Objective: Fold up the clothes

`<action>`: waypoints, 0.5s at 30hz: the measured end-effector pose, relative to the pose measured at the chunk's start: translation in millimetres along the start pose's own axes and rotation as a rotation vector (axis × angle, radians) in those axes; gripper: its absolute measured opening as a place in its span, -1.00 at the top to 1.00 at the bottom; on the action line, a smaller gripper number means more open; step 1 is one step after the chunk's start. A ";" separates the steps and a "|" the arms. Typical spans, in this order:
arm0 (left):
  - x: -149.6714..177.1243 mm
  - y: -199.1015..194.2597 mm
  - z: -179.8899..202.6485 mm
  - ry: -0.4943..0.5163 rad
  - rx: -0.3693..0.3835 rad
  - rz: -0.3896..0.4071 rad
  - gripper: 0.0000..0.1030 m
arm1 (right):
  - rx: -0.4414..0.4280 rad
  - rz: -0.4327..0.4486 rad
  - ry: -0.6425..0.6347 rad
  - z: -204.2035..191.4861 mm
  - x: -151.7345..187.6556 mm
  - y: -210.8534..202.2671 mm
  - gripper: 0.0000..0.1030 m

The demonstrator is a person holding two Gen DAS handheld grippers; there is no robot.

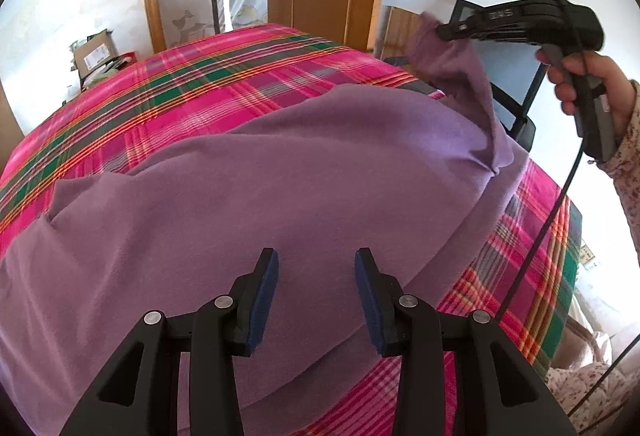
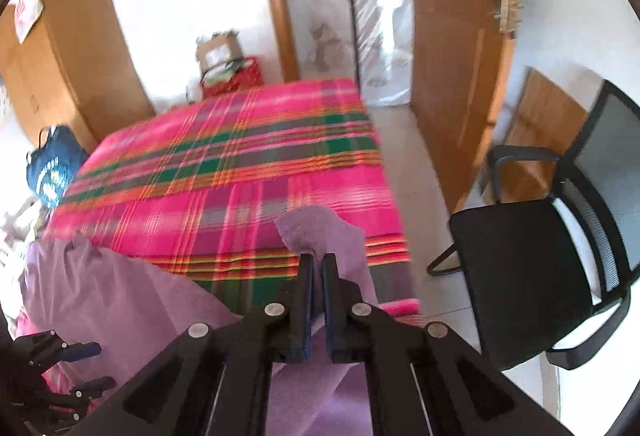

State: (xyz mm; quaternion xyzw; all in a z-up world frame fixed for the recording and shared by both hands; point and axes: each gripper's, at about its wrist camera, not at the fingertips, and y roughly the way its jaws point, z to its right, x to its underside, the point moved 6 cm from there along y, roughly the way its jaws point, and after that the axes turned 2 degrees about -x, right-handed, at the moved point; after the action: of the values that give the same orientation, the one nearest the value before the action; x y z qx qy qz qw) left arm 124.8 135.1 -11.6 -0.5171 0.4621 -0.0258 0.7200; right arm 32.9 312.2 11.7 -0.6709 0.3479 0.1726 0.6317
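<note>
Right wrist view: right gripper is clamped on a corner of the purple garment, spread on the bed – left gripper, parted, hovers above. The corner should be carried toward 9 o'clock, kept taut.

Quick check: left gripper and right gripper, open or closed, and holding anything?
Left gripper: open, empty, above the purple cloth garment.
Right gripper: closed on a raised edge of the purple cloth garment.
</note>
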 end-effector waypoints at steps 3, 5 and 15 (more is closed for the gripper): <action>-0.9 0.1 3.3 0.004 0.004 0.000 0.20 | 0.016 0.040 0.052 22.3 1.6 -15.3 0.91; -1.1 0.7 4.8 0.004 0.007 -0.003 0.20 | 0.022 0.057 0.091 37.9 3.9 -20.9 0.90; -2.6 1.6 10.8 0.022 0.012 -0.011 0.20 | 0.066 0.135 0.267 102.9 30.0 -38.2 0.91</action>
State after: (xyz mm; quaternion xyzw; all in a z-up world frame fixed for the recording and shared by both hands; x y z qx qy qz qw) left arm 130.1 145.0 -10.7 -0.5152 0.4668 -0.0380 0.7178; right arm 101.4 402.7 4.7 -0.6418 0.4787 0.1124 0.5885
